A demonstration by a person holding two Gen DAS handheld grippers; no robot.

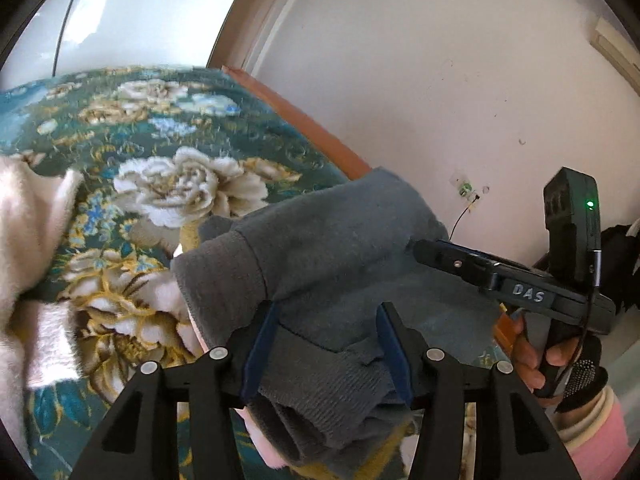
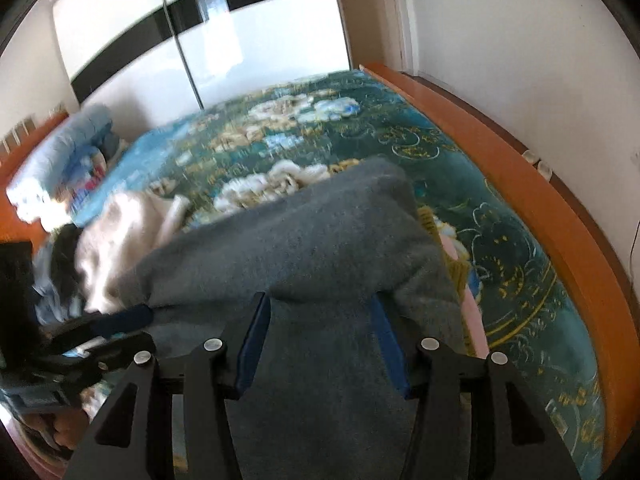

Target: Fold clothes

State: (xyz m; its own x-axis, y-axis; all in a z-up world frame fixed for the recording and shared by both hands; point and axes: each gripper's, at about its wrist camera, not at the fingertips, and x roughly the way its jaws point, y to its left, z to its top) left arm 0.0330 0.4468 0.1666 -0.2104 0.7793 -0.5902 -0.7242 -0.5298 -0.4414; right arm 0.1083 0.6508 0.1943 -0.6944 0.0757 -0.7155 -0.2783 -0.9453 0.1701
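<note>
Left claw (image 1: pixel 326 344) and right claw (image 2: pixel 320 344) both wide w/ grey garment (image 1: pixel 320 248) between fingers over bed (image 2: pixel 500 240); fold underway, next needs grip closure.

White letters reading "DAS" mark the black body of the right gripper (image 1: pixel 416 250), seen from the left wrist camera; no other text is legible.
</note>
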